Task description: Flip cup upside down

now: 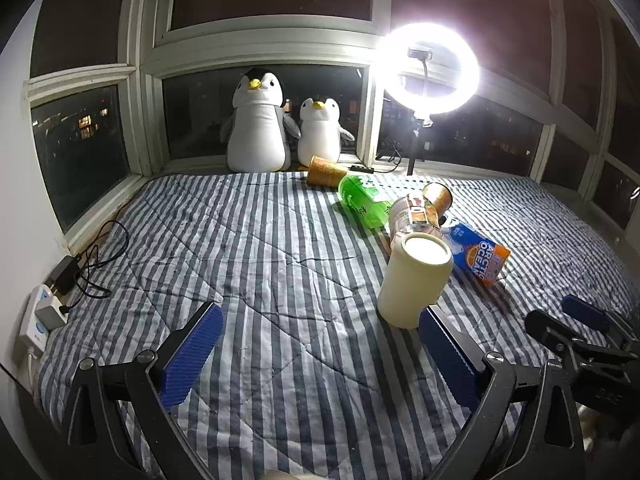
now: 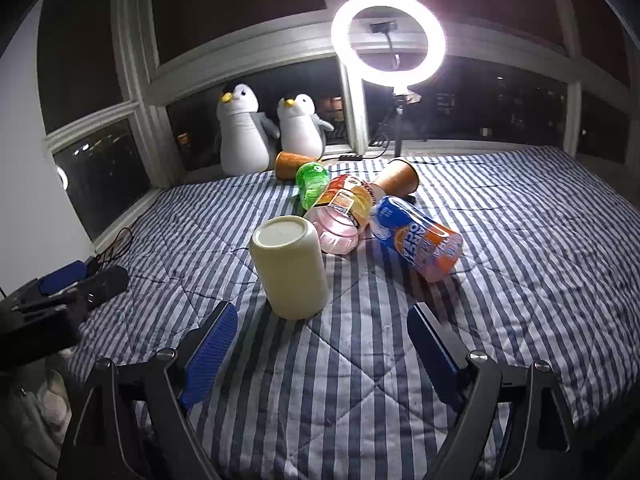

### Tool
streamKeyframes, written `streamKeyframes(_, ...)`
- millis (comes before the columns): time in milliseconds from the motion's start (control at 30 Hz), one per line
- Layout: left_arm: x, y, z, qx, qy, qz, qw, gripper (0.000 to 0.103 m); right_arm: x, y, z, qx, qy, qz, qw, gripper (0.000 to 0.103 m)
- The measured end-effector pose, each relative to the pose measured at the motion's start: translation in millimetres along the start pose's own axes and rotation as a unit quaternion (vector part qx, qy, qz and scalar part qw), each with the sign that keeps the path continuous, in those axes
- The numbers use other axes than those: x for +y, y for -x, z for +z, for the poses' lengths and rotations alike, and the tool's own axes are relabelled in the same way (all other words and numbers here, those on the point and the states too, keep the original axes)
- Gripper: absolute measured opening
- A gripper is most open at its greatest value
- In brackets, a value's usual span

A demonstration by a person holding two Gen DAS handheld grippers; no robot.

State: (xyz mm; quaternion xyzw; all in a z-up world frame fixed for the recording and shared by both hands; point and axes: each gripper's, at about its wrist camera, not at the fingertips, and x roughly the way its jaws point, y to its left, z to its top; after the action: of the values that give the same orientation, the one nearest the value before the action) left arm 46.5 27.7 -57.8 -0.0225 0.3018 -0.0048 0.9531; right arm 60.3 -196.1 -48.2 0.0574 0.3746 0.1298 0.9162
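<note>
Showing only leftward: power strip [image 1: 38,320], possibly plugged.

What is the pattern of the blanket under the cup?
Blue-grey and white stripes on the blanket, clearest in the right wrist view.

I count one cream cup [image 2: 289,266] standing base-up on the striped quilt [image 2: 520,280]. Behind the cup lie three bottles: one green [image 2: 311,184], one pink [image 2: 340,220], one blue-and-orange [image 2: 420,238]. Beyond those I count two orange paper cups [image 2: 290,164] on their sides. Behind them, two plush penguins [image 2: 240,132] and one ring light [image 2: 388,38]. Two grippers, both spread wide: left [image 1: 320,356], right [image 2: 320,356].
</note>
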Motion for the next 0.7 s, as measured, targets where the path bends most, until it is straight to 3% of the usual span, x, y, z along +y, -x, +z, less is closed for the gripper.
streamKeyframes(400, -5, 24, -11, -0.048, 0.002, 0.033, 0.9983, 0.102, 27, 37, 2, -0.075, 0.036, -0.043, 0.996, 0.095)
streamKeyframes(700, 1, 44, -11, -0.064, 0.002, 0.038, 0.9972, 0.102, 34, 45, 3, -0.094, 0.044, -0.051, 0.993, 0.096)
